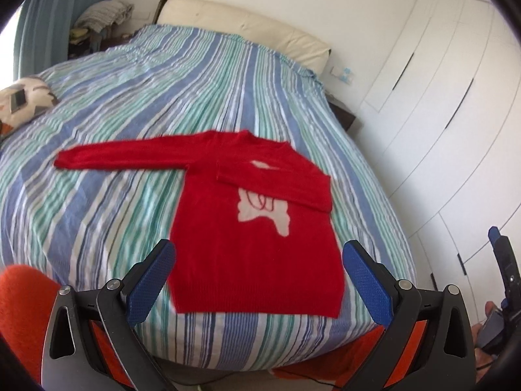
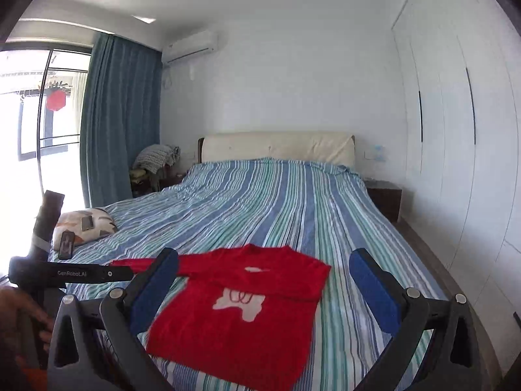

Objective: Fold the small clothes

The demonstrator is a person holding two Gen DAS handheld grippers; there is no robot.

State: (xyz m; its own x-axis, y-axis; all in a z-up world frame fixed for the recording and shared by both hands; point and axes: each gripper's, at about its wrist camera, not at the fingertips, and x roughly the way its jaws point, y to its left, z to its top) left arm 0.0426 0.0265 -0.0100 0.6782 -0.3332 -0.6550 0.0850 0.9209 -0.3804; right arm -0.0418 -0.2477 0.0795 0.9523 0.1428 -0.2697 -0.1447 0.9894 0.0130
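A bed with a striped blue, green and white cover fills the room, a cream headboard at its far end. A red sweater lies flat near the foot of the bed, one sleeve stretched out to the side, the other folded across the chest over a white patch. The left hand-held gripper hangs above the hem, jaws wide apart and empty. The right hand-held gripper likewise stands wide apart, holding nothing

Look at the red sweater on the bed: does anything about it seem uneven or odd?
Yes. The sweater lies lopsided: one sleeve is folded across the chest, covering part of the white design, while the other sleeve sticks straight out over the striped bedcover.
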